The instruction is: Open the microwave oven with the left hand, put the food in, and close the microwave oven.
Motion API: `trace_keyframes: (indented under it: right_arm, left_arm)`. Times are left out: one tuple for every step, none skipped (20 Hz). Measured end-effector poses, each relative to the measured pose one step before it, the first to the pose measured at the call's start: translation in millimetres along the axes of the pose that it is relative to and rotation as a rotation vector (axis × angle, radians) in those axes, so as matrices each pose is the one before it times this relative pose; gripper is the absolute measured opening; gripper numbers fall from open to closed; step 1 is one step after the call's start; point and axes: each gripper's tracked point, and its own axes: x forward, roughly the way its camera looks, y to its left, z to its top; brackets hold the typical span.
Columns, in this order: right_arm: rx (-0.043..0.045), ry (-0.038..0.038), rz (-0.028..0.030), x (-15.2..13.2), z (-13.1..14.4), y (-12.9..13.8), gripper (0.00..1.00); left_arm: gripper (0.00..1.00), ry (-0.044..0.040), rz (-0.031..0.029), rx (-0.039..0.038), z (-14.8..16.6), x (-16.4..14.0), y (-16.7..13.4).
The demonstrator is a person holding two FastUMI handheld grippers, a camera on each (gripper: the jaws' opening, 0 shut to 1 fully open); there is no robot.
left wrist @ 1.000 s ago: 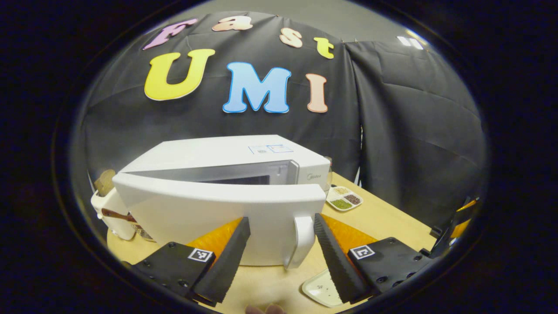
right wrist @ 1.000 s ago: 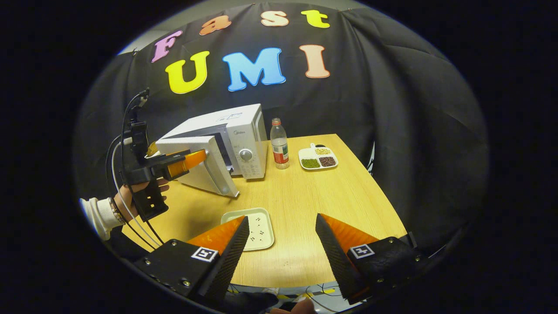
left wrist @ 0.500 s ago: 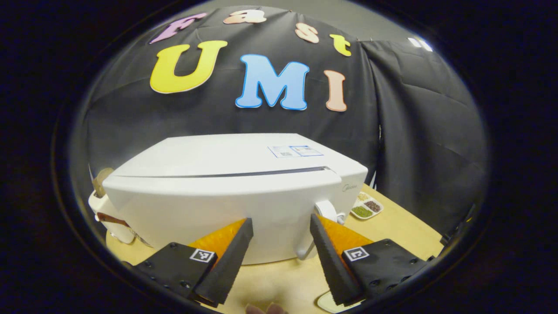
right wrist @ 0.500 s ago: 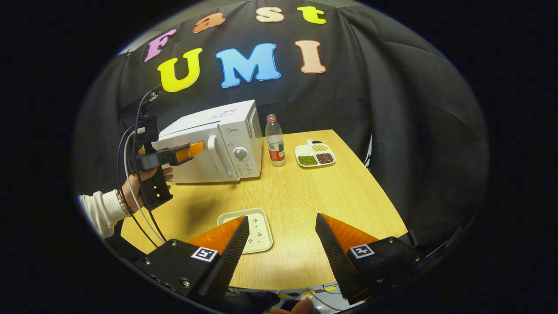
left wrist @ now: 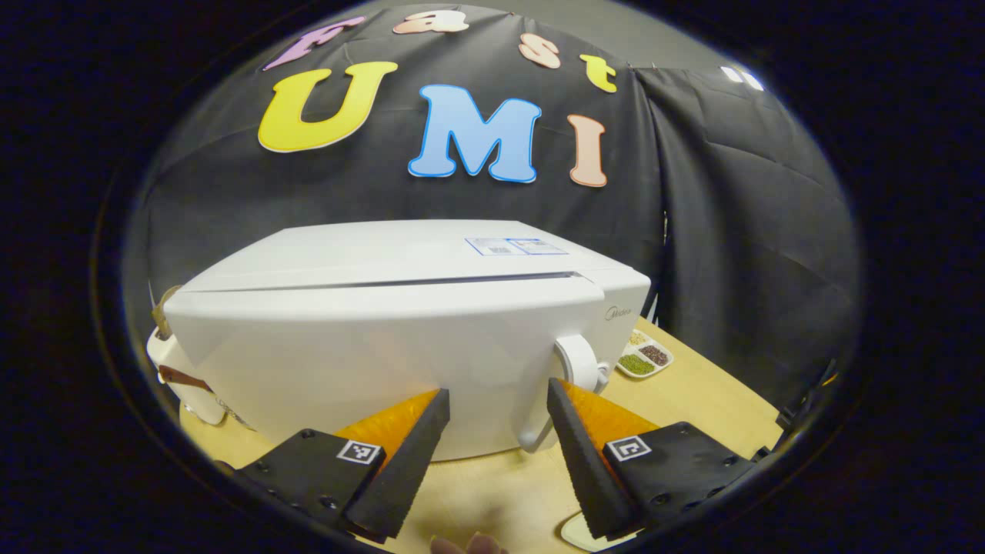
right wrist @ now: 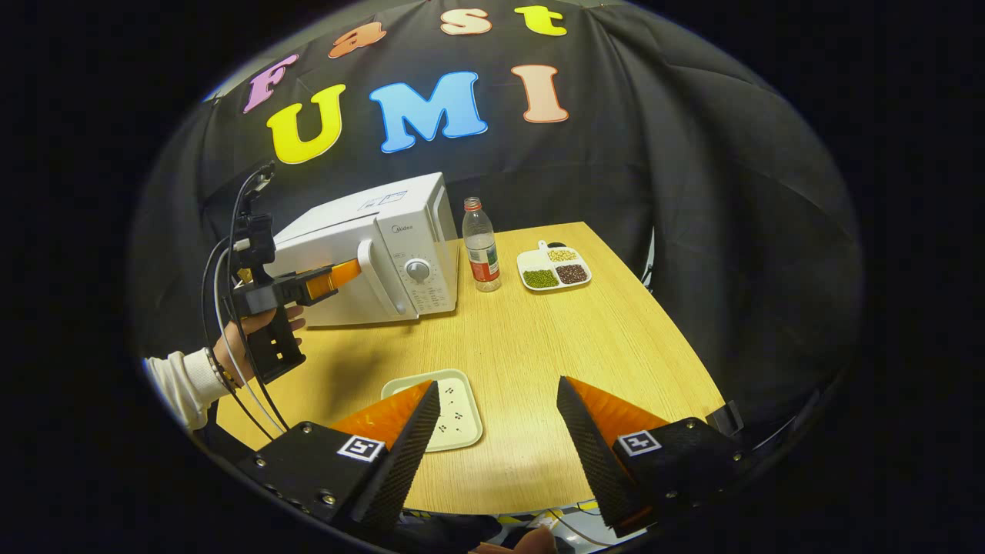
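Observation:
The white microwave (left wrist: 400, 308) stands close in front of my left gripper (left wrist: 496, 392), with its door shut. My left gripper is open, its fingertips at the door's front, just left of the door handle (left wrist: 573, 369). In the right gripper view the microwave (right wrist: 385, 238) sits at the table's far left, and the left gripper (right wrist: 350, 271), held by a hand (right wrist: 254, 338), is at its door. My right gripper (right wrist: 496, 400) is open and holds nothing, low over the table's near edge. A white plate (right wrist: 454, 412) with small dark specks lies just past its left finger.
A clear bottle (right wrist: 481, 246) with a red label stands right of the microwave. A divided dish of beans (right wrist: 555, 269) lies beyond it on the wooden table (right wrist: 554, 346). A white appliance (left wrist: 173, 362) stands left of the microwave. Cables hang from the left gripper.
The microwave door has swung from partly open to shut, with my left gripper moving in behind it. My right gripper has barely moved.

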Motion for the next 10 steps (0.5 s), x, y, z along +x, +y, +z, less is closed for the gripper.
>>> trace_keyframes:
  right_arm:
    - [0.00368, -0.00077, -0.00048, -1.32, 0.12, -0.68, 0.94]
    - [0.00085, -0.00271, 0.00069, -1.88, 0.36, -1.12, 0.94]
    - [0.0025, -0.00948, -0.00192, -1.81, 3.03, -0.39, 0.94]
    - [0.00567, -0.00744, 0.00087, -2.0, 1.7, -0.5, 0.94]
    - [0.00302, -0.00563, 0.00192, -1.27, 2.18, 0.33, 0.94]
    - [-0.00235, -0.00799, -0.00231, -1.99, 0.64, -1.37, 0.94]
    - [-0.00117, -0.01413, -0.00019, -0.98, 4.7, -1.35, 0.94]
    - [-0.00016, -0.01275, 0.00153, -0.61, 3.88, -0.99, 0.94]
    - [-0.00031, -0.01048, 0.0018, -0.84, 5.77, -1.56, 0.94]
    - [0.00018, -0.01099, 0.00563, -0.7, 4.76, -1.5, 0.94]
  left_arm:
    - [0.91, 0.0044, 0.00101, 0.02877, 3.23, 4.49, 2.51]
    - [0.9, 0.02159, -0.00153, -0.0061, -4.3, -1.64, -5.77]
    - [0.87, 0.00256, 0.00012, 0.0047, 0.74, 5.05, -1.3]
    - [0.84, -0.00138, 0.00465, 0.01516, 0.54, -4.12, 1.71]
    - [0.84, -0.01531, 0.02682, 0.01332, 2.26, -7.81, 6.73]
    - [0.88, -0.00261, -0.00409, -0.00693, -0.08, -6.1, 0.46]
    - [0.89, 0.00196, -0.0203, -0.03329, -5.17, -9.78, -7.36]
    - [0.91, 0.01548, -0.01546, -0.03991, -10.32, -10.11, -6.12]
    - [0.93, 0.02074, 0.00278, -0.02621, -11.22, -12.68, -1.56]
    - [0.96, 0.01292, 0.01101, -0.01244, -5.8, -15.56, 0.69]
